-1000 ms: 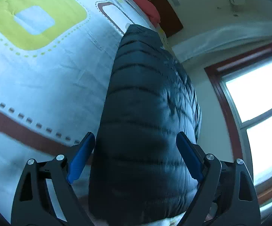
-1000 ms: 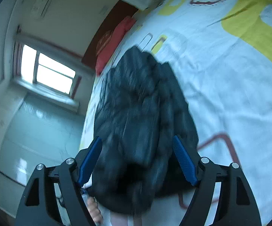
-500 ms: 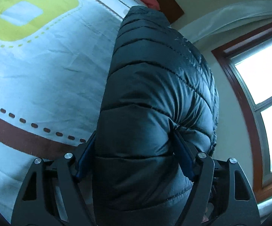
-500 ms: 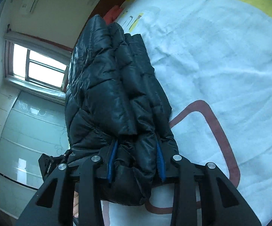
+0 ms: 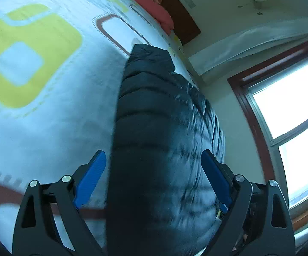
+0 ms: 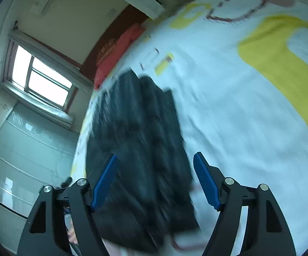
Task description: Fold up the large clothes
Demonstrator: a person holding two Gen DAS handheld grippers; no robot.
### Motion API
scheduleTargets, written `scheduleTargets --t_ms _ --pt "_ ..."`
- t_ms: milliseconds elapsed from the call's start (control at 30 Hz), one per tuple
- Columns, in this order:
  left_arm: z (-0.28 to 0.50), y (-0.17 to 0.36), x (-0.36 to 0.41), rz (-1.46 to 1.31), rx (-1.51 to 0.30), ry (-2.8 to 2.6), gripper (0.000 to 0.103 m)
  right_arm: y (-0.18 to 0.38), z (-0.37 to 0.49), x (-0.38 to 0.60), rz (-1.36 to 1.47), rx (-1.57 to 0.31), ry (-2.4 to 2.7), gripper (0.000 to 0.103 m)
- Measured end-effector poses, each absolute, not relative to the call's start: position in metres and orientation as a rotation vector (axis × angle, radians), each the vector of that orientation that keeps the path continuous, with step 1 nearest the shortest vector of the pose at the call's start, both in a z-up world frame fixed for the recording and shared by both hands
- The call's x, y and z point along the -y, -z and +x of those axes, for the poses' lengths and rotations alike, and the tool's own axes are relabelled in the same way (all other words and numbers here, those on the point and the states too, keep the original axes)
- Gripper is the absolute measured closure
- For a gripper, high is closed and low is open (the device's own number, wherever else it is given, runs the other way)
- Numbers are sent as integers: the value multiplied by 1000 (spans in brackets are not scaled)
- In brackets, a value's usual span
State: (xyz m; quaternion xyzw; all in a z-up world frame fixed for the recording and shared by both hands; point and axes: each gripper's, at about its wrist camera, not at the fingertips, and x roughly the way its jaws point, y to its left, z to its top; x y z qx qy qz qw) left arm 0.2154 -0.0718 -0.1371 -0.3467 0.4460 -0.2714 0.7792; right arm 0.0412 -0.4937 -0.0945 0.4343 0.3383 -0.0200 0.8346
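A dark quilted puffer jacket [image 5: 160,140] lies folded into a long bundle on the patterned bedsheet [image 5: 47,106]. My left gripper [image 5: 153,163] is open, its blue pads on either side of the near end of the jacket without pinching it. In the right wrist view the same jacket [image 6: 139,149] is blurred by motion. My right gripper [image 6: 155,165] is open as well, its pads standing apart above the jacket's near end.
The bedsheet [image 6: 239,117] is white with yellow and brown shapes. A red pillow [image 5: 151,10] and a dark headboard [image 5: 175,6] are at the far end. A window [image 5: 292,106] and wall lie beside the bed; pale cabinets [image 6: 26,149] stand near it.
Half a second ago both grippers were shut on the jacket and held it up. Now both have opened and let it go, and the jacket has settled back on the bed.
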Motion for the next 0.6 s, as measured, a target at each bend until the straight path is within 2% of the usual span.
scheduleTargets --t_ms 167,233,267,300,600 --pt "261 143 102 -736 -1027 545 13 95 118 497 875 -734 63 30" --pt "271 146 109 -712 -1043 509 13 104 124 500 885 -758 57 33" --pt "276 149 115 -700 -1061 489 13 110 128 501 884 -781 62 45" --pt "278 152 118 -698 -1069 478 13 121 134 502 903 -802 54 53" --pt "293 176 143 -658 -1118 429 12 165 124 508 1014 -765 19 55"
